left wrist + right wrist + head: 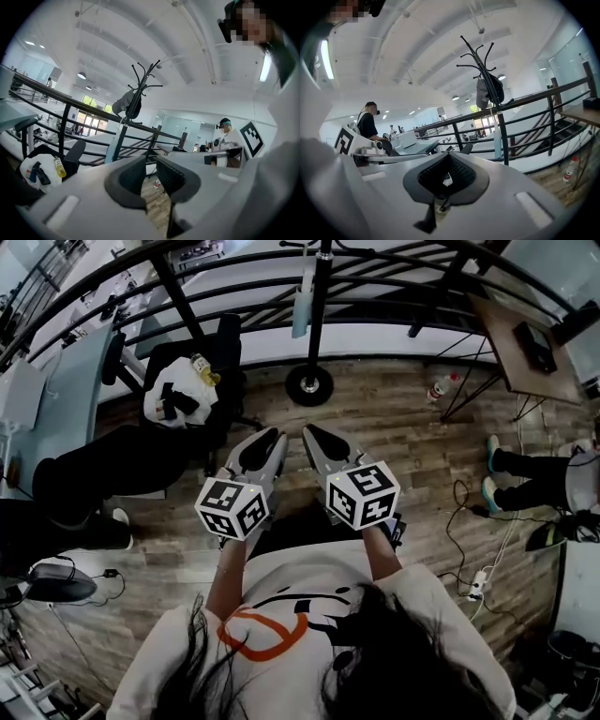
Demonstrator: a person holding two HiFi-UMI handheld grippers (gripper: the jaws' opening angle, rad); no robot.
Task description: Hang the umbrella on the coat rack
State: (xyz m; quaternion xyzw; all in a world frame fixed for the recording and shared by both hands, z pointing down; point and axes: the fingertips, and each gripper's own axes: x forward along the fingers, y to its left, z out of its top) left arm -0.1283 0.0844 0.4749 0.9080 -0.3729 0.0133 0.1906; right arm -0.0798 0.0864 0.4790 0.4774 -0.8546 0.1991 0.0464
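Head view: left gripper and right gripper sit side by side, well apart from the coat rack. The slim pale-blue umbrella hangs beside its pole. The left gripper's 2 jaws stand apart, empty; the right's meet.

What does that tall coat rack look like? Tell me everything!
The coat rack is a thin black pole standing upright on a round black base on the wooden floor. Curved black hooks fan out at its top. A dark bag-like bundle hangs high on it, and a long pale blue thing hangs lower beside the pole.
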